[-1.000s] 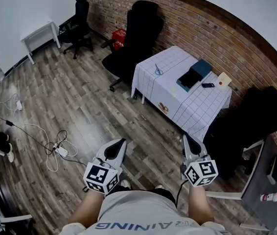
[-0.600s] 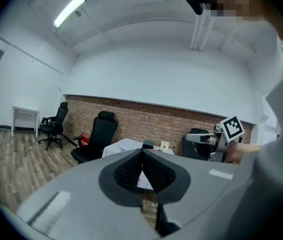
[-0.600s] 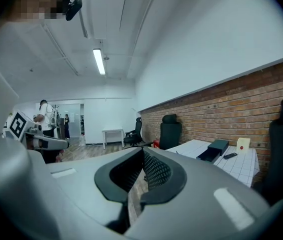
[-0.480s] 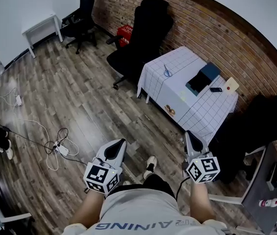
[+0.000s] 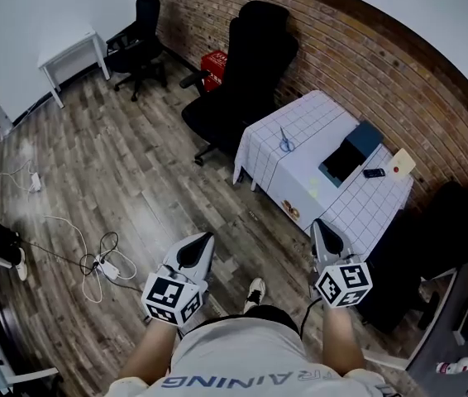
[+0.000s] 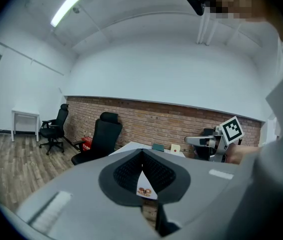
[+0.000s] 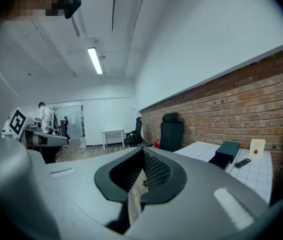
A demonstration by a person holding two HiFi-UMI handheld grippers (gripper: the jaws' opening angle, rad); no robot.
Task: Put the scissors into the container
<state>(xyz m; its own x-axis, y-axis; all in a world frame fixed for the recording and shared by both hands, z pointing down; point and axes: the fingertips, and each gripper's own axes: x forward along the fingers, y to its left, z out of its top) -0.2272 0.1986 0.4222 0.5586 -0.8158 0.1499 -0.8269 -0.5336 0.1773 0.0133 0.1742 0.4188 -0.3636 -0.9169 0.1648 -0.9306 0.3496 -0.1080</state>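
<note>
Atop table (image 5: 302, 174), scissors (image 5: 286, 143) lie flat on checked cloth, near its 10 o'clock end. Container (image 5: 350, 155), dark, sits at 3 o'clock from scissors, clearly apart. Small black handset (image 5: 374, 173) just beside container at 4 o'clock. Black chair (image 5: 242, 73) at 11 o'clock of table. Left gripper (image 5: 204, 238) and right gripper (image 5: 317, 225) hang over wood floor (image 5: 135, 180), well short of table, at its 7 and 6 o'clock. Both clenched, nothing between jaws.

This is looking like an office room: black swivel chairs (image 5: 250, 64) are standing along the far brick wall (image 5: 366, 56), a small white desk (image 5: 70, 55) is standing far left, and tube lamps (image 6: 67, 6) are shining overhead.
</note>
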